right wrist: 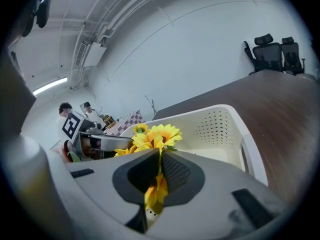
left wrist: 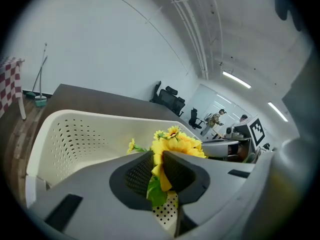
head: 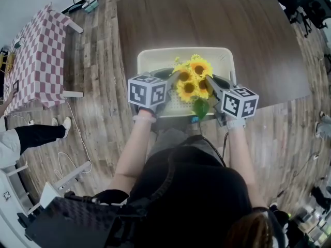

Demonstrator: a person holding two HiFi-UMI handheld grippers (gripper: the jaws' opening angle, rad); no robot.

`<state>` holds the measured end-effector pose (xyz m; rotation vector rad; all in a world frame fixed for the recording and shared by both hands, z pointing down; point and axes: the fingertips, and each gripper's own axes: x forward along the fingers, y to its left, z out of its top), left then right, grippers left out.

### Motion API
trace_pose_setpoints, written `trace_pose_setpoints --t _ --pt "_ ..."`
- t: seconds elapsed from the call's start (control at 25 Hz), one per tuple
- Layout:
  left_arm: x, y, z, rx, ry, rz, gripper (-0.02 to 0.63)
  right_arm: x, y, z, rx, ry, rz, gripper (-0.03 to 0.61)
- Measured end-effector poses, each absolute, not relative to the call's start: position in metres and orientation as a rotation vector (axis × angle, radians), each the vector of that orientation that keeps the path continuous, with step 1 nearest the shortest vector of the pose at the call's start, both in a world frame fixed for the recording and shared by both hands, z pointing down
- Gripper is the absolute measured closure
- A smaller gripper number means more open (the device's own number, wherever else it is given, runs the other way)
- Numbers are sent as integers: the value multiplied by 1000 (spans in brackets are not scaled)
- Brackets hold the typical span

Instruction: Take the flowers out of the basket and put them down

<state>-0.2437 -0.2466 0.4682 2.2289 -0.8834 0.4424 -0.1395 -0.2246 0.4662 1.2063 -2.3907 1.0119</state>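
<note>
A bunch of yellow sunflowers (head: pixel 192 79) with green leaves stands in the cream perforated basket (head: pixel 155 56) at the near edge of the brown table. My left gripper (head: pixel 173 79) meets the bunch from the left and my right gripper (head: pixel 209 81) from the right. In the left gripper view the pads are closed on yellow petals and a green leaf (left wrist: pixel 159 176), with the blooms (left wrist: pixel 175 140) just beyond and the basket wall (left wrist: pixel 65 134) behind. In the right gripper view the jaws are shut on a stem with yellow petals (right wrist: pixel 159 181), below the blooms (right wrist: pixel 152 136) and inside the basket (right wrist: pixel 225 129).
The dark brown table (head: pixel 207 19) stretches beyond the basket. A table with a red checked cloth (head: pixel 36 56) stands on the wooden floor to the left, with a person's leg (head: pixel 36 133) near it. Office chairs (right wrist: pixel 272 54) stand at the table's far end.
</note>
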Motion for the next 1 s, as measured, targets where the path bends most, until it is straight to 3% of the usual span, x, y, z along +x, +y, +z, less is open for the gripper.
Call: trace_pose_setpoints --t 0.28,1.0 --pt "-240 -246 461 2234 -847 378 591 -149 -223 458 1178 -2434 995 571" --pt "-234 -239 414 2226 -1015 236 595 -152 -215 413 976 -2630 953 571"
